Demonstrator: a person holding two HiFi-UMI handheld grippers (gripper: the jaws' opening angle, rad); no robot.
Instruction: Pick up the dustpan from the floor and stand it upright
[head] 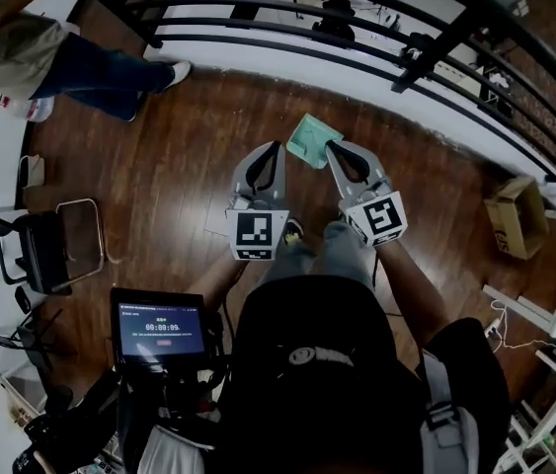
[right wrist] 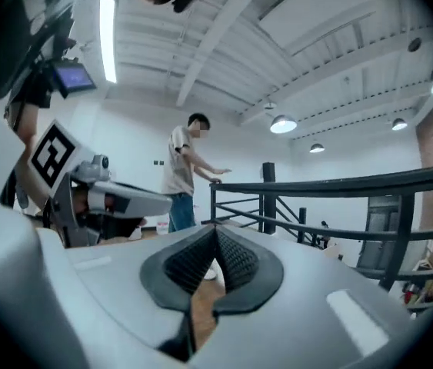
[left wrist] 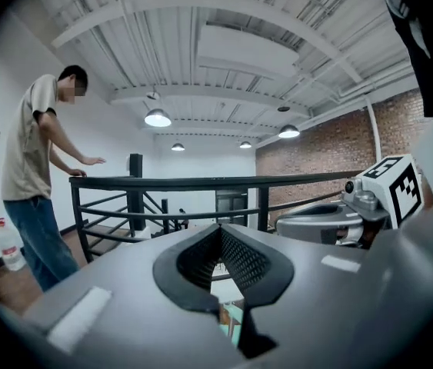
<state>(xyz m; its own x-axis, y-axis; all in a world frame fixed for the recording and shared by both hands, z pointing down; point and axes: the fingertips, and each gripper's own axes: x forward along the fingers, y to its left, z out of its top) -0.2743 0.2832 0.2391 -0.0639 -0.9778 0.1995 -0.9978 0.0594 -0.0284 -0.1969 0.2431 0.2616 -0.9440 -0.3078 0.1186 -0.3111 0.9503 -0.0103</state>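
Dustpan (head: 309, 139) lies free below right hand-held gripper (head: 332, 147) tips.

It was an industrial loft fitted out as a work space, on a railed landing. A black metal railing (left wrist: 201, 181) ran ahead of the left gripper's (left wrist: 220, 233) jaws, with an exposed brick wall (left wrist: 316, 160) to their right. Pendant lamps (left wrist: 158, 118) hung above them under a white beamed ceiling (left wrist: 224, 44). Below the jaws lay dark plank flooring (head: 189, 166). A timer screen (head: 157, 330) stood behind them, and a cardboard box (head: 515, 215) sat off to their right.
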